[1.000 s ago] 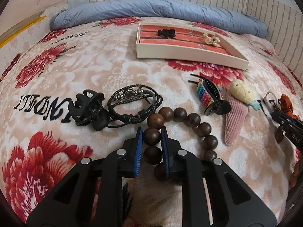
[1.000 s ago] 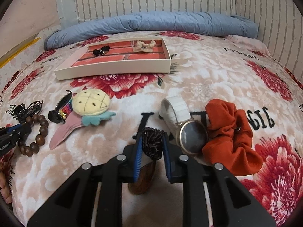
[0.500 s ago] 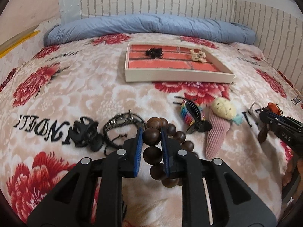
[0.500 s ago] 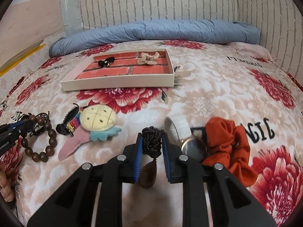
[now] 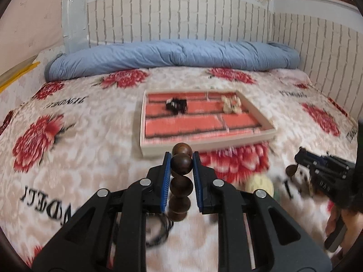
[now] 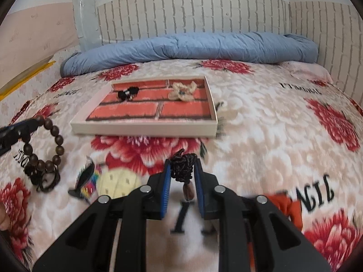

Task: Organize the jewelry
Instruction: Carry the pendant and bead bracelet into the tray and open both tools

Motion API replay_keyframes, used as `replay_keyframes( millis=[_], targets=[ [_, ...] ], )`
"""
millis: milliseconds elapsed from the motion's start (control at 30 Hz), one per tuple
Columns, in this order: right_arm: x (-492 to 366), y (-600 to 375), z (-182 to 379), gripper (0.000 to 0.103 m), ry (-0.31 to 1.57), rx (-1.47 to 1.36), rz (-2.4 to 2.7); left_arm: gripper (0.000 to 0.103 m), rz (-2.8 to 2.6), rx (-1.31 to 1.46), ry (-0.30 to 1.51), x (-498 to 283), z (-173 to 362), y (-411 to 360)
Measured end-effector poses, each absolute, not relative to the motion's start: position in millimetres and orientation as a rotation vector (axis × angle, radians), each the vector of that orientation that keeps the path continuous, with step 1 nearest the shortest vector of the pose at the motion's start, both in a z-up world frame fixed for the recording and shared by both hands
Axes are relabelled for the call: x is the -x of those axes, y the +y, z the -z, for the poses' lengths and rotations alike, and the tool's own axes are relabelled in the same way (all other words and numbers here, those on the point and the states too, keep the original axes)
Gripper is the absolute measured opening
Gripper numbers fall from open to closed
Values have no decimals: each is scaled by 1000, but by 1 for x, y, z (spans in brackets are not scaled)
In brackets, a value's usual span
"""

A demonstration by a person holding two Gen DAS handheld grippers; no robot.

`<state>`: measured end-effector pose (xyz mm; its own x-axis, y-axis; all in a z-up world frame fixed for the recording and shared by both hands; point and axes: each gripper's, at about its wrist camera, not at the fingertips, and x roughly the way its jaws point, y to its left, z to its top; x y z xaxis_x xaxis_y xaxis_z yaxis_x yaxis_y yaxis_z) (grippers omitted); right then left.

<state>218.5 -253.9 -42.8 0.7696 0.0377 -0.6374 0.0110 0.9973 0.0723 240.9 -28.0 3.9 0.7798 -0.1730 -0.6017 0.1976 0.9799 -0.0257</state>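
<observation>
While the left gripper (image 5: 181,165) pinches the bead bracelet (image 5: 180,182), the right gripper (image 6: 181,170) clamps the braided cord (image 6: 183,167).

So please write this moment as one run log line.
left gripper: shut on brown wooden bead bracelet | right gripper: shut on dark braided cord pendant | both lifted

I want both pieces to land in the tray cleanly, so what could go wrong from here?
The left gripper pinches only one bead of the wooden bead bracelet; its hanging loop may swing and catch the tray wall. The right gripper holds the braided cord pendant by bunched cord, which could slip. Both grippers heading for the tray might collide.
</observation>
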Motion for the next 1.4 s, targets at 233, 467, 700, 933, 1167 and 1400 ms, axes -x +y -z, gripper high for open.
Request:
replay_keyframes(
  millis=[233, 467, 700, 933, 1167, 1400],
  targets=[
    [-282, -248, 20, 21, 678, -59, -39, 18, 186, -71, 639, -312, -20, -43],
    [-354, -244, 19, 21, 696, -25, -36, 18, 170, -80, 697, -394, -6, -54],
    [-418, -246, 37, 21, 758, -17, -13, 18, 136, -67, 810, -465, 32, -55],
    [-463, -253, 55, 21, 811, -2, 25, 18, 83, -111, 861, -515, 44, -54],
    [-492, -263, 73, 21, 900, -34, 36, 18, 39, -151, 913, -545, 58, -52],
    [-497, -264, 84, 21, 929, -15, 54, 18, 55, -133, 960, -549, 68, -44]
  ],
)
